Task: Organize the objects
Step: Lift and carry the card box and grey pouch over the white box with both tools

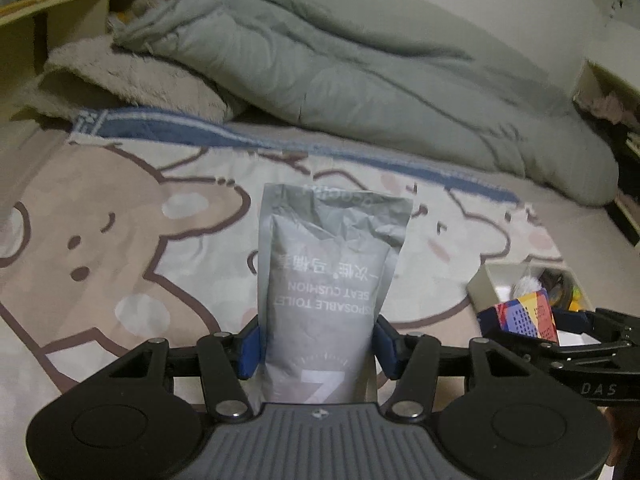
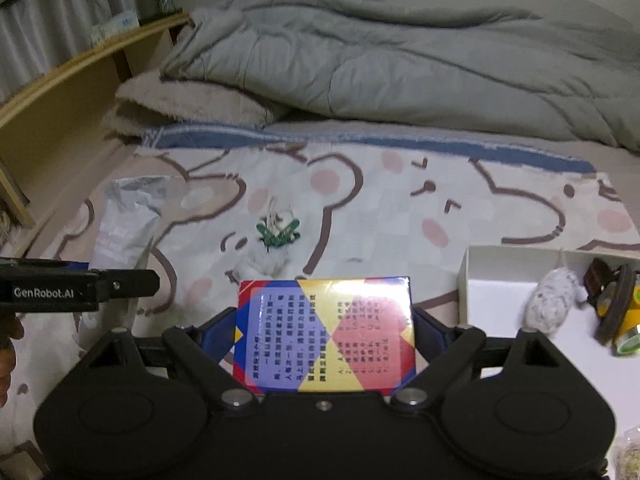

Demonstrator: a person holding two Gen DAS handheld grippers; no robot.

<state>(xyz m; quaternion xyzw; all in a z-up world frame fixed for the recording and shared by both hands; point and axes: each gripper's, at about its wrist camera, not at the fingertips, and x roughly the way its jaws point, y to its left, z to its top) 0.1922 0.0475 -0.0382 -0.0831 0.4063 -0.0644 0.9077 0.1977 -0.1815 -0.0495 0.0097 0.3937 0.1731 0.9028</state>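
Left wrist: pouch (image 1: 324, 300) between tool (image 1: 318, 350) pads

Both hand-held grippers (image 1: 318, 350) (image 2: 324, 336) — clamped, loaded

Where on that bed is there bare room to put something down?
Free: the bear-print blanket between the green keychain and the white box, up to its blue border. Crowded: the box's right end, full of trinkets, and the back, under the grey duvet.

- A grey foil pouch (image 1: 326, 280), crinkled, printed "disposable toilet seat cushion", stands upright above the bear-print blanket.
- A flat box (image 2: 326, 334) in red, yellow and blue, covered in small print, faces upward.
- A white open box (image 2: 500, 292) holds small items.
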